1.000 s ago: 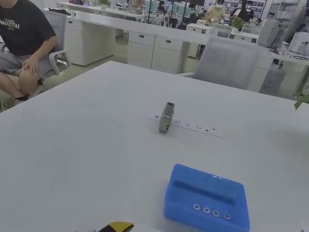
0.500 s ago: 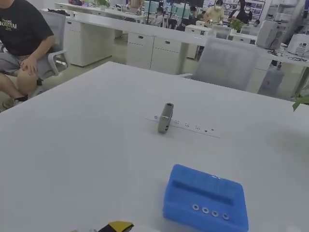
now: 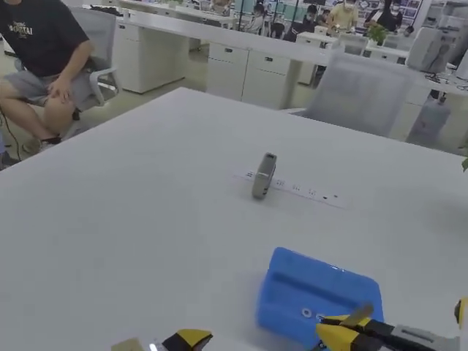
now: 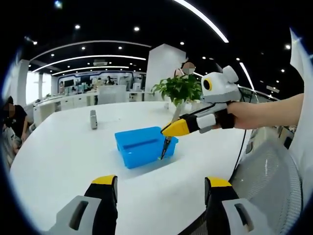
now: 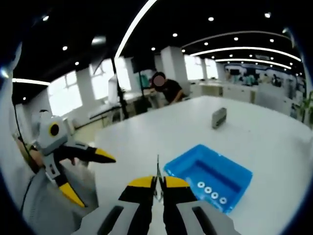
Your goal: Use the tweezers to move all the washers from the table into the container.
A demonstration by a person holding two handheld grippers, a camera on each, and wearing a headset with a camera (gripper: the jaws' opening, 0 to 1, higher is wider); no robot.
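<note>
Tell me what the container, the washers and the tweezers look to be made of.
Container: probably plastic; uniform bright blue, matte, softly rounded rim.
Washers: likely metal; small pale silvery rings, but too small to be sure.
Tweezers: likely metal; thin dark blades pinched by the right gripper, jaws shut; finish unclear.

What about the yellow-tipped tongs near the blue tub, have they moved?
Yes. The right tongs, holding metal tweezers, came in from lower right over the blue plastic tub.
</note>
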